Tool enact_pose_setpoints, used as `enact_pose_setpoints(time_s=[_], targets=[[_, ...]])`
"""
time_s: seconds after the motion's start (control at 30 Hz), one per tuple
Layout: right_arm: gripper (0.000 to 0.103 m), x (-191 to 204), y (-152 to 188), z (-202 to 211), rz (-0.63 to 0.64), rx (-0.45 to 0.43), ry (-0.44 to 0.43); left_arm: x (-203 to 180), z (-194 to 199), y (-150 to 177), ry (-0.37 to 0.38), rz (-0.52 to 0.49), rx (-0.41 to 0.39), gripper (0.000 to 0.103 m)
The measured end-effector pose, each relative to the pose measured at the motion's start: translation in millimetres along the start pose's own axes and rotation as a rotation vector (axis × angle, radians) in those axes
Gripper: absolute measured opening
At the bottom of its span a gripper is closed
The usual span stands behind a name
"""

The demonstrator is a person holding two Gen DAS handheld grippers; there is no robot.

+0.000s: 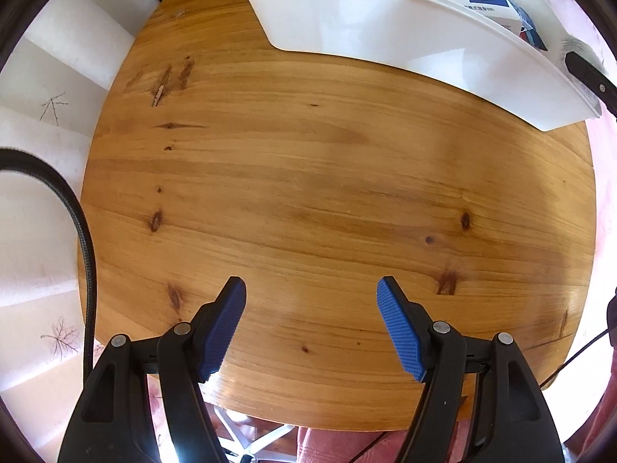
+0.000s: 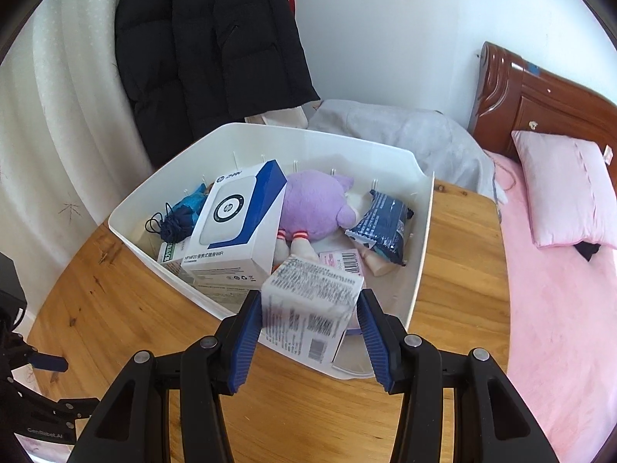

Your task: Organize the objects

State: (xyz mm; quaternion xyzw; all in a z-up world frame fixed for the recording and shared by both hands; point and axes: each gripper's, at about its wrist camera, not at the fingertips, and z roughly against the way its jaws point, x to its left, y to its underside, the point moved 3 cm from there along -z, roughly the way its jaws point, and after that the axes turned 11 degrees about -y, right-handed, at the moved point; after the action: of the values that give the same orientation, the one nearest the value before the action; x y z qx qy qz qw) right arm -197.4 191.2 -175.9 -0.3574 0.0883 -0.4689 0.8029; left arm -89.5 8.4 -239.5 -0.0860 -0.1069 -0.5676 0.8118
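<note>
A white plastic bin (image 2: 420,247) stands on the wooden table (image 2: 127,308). It holds a white and blue HP box (image 2: 235,223), a purple plush toy (image 2: 316,204), a dark blue packet (image 2: 383,227), a blue pouch (image 2: 181,220) and other small items. My right gripper (image 2: 308,308) is over the bin's near rim with a small white printed box (image 2: 312,305) between its fingers; the box is blurred and a small gap shows at the right pad. My left gripper (image 1: 311,289) is open and empty above the bare table (image 1: 308,177), with the bin (image 1: 385,34) beyond it.
A bed with a pink sheet (image 2: 559,328) and pink pillow (image 2: 567,193) lies right of the table. A black coat (image 2: 208,50) hangs behind the bin. A grey blanket (image 2: 405,131) lies behind it. A black cable (image 1: 83,239) hangs at the table's left edge.
</note>
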Motion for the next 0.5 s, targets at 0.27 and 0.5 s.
enact_pose_setpoints(time_s=[0.27,0.5], targets=[[0.060,8,-1,4,-0.072,0.034,0.047,-4,10,-17,0.033,-0.138,-0.023,0.074],[0.069,35,-8,24,-0.220,0.027,0.060,8,46,-31,0.054,-0.230,-0.107,0.074]])
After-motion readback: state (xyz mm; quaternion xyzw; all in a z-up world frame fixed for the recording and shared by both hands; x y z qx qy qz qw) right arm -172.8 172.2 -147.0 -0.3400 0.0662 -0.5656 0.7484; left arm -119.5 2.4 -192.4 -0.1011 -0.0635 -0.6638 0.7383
